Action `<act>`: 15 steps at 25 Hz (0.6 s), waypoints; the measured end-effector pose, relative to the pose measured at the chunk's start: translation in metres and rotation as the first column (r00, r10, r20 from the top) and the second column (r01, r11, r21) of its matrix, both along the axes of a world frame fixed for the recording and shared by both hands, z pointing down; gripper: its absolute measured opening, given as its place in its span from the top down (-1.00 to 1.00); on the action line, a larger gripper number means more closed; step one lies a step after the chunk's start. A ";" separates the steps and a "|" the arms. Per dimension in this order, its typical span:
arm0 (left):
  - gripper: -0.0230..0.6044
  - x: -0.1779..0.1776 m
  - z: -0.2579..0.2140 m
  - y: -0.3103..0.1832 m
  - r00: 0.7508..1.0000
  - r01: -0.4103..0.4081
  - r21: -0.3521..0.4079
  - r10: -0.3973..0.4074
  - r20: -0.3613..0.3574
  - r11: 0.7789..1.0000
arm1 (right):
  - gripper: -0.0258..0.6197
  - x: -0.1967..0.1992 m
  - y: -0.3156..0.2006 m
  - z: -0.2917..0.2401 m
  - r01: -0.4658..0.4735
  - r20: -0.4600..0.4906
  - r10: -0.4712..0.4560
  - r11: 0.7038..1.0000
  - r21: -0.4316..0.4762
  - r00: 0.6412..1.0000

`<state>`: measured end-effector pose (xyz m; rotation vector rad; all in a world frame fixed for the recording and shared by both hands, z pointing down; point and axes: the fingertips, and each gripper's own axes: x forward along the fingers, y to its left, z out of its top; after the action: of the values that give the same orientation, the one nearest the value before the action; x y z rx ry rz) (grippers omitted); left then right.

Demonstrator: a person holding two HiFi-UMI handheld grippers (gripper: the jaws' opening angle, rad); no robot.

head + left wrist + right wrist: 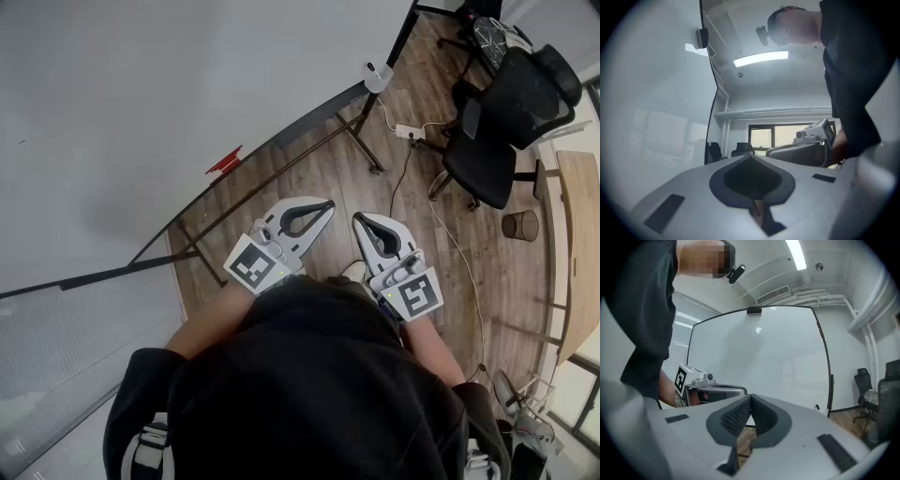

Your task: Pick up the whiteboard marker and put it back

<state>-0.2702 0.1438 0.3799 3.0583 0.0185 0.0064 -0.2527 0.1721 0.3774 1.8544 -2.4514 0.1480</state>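
A big whiteboard (122,112) on a black stand fills the left of the head view, and it faces me in the right gripper view (759,352). A small red thing (223,164) sits on its frame edge; I cannot tell whether it is the marker. My left gripper (327,205) and right gripper (358,220) are held side by side in front of the person's body, above the wooden floor. Both are shut with nothing between the jaws. The left gripper's tips (751,157) meet, and the right gripper's tips (750,397) meet too.
The whiteboard's black stand legs (364,141) spread over the wood floor. A black office chair (502,112) stands at the upper right, with a power strip (410,131) and cable beside it. A bin (520,225) and a wooden desk edge (581,244) are at the right.
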 end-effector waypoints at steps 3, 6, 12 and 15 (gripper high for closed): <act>0.92 0.003 0.002 0.006 1.000 -0.001 0.007 0.001 0.000 1.000 | 0.92 -0.001 0.002 0.005 0.020 0.006 -0.020 1.000 -0.008 1.000; 0.91 0.005 0.000 0.013 1.000 0.004 0.009 -0.004 -0.002 1.000 | 0.92 0.001 0.007 0.004 0.033 0.003 -0.033 0.999 -0.003 0.999; 0.91 0.015 -0.003 0.025 1.000 0.028 0.017 -0.028 0.002 0.999 | 0.92 0.013 0.019 0.003 0.059 -0.009 -0.059 0.998 -0.011 0.998; 0.92 0.018 -0.004 0.032 1.000 0.025 0.013 -0.025 0.013 1.000 | 0.92 0.020 0.023 0.001 0.042 -0.005 -0.042 0.999 -0.006 0.999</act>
<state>-0.2526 0.1758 0.3757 3.0709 -0.0206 0.0257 -0.2328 0.1948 0.3783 1.7969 -2.4817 0.1477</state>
